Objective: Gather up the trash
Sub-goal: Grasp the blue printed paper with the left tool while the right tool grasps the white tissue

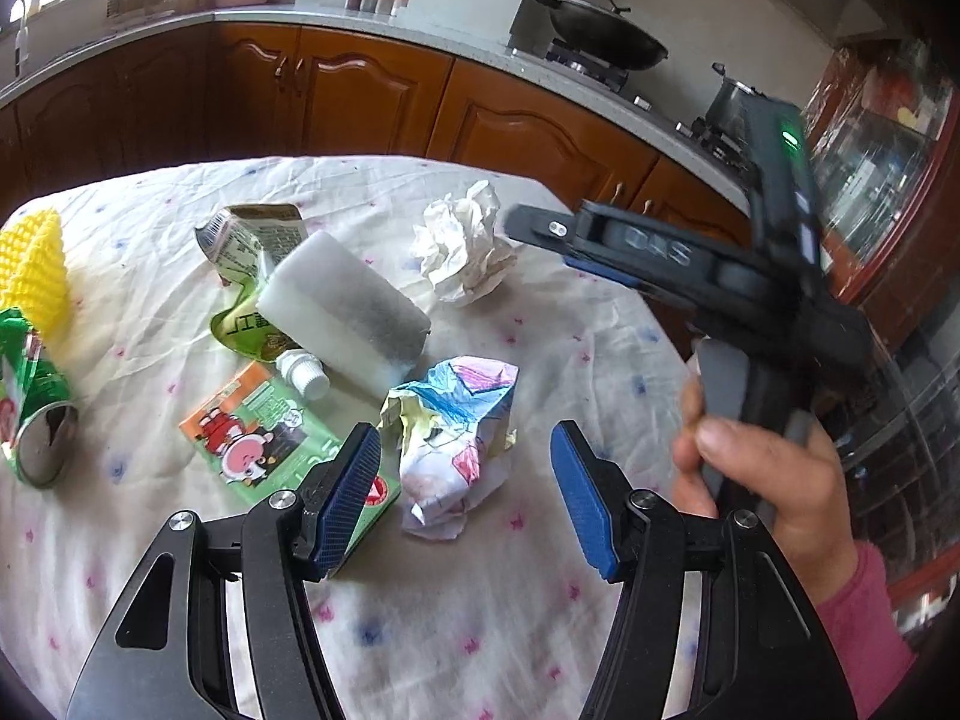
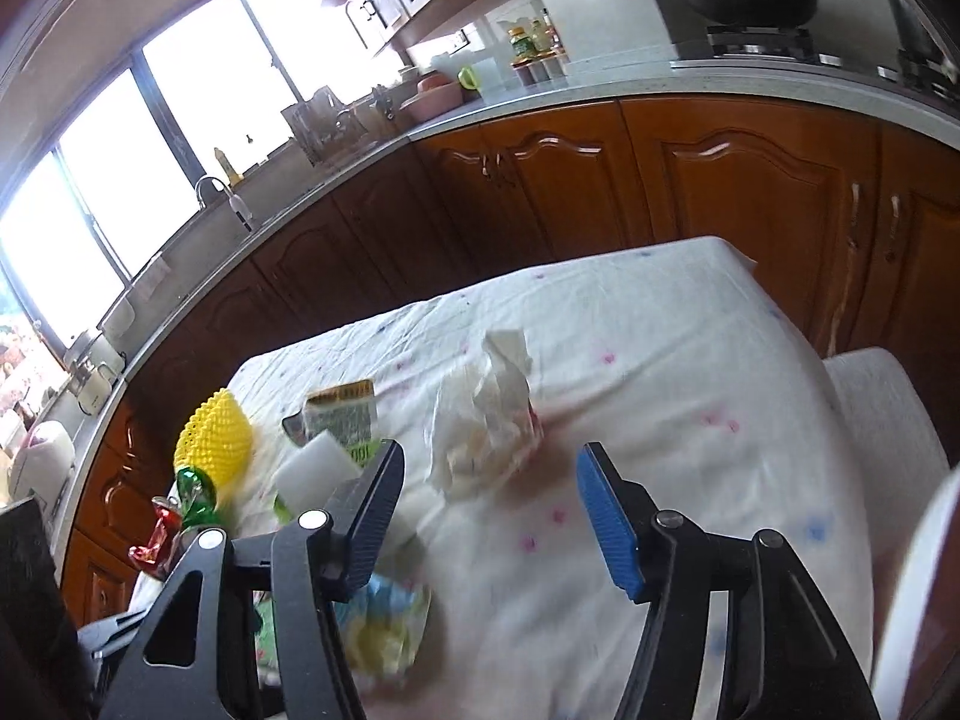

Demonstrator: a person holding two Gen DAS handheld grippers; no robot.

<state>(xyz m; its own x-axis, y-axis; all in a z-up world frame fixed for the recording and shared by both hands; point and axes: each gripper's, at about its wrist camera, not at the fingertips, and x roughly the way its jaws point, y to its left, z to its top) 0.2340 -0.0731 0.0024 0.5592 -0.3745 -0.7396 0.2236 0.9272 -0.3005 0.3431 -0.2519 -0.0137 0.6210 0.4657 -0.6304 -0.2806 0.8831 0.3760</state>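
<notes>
Both sets of jaws stand spread with nothing between the pads: the left gripper (image 1: 468, 480) hovers just above a crumpled coloured drawing (image 1: 456, 444), and the right gripper (image 2: 489, 516) points toward a crumpled white tissue (image 2: 480, 420), apart from it.

From largest to smallest, the table's white floral cloth (image 1: 540, 630) carries all the trash. A white foam block (image 1: 345, 312) with a grey smudge lies across a flattened green pouch with a white cap (image 1: 303, 375). Behind it sits a squashed drink carton (image 1: 252, 234). At the left edge are a yellow knobbly mesh piece (image 1: 33, 264) and a crushed green can (image 1: 33, 408). A flat green-and-orange cartoon carton (image 1: 258, 432) lies just beside the left gripper's left pad. In the left wrist view, 1 hand (image 1: 774, 480) in a pink sleeve grips the right gripper's handle.
</notes>
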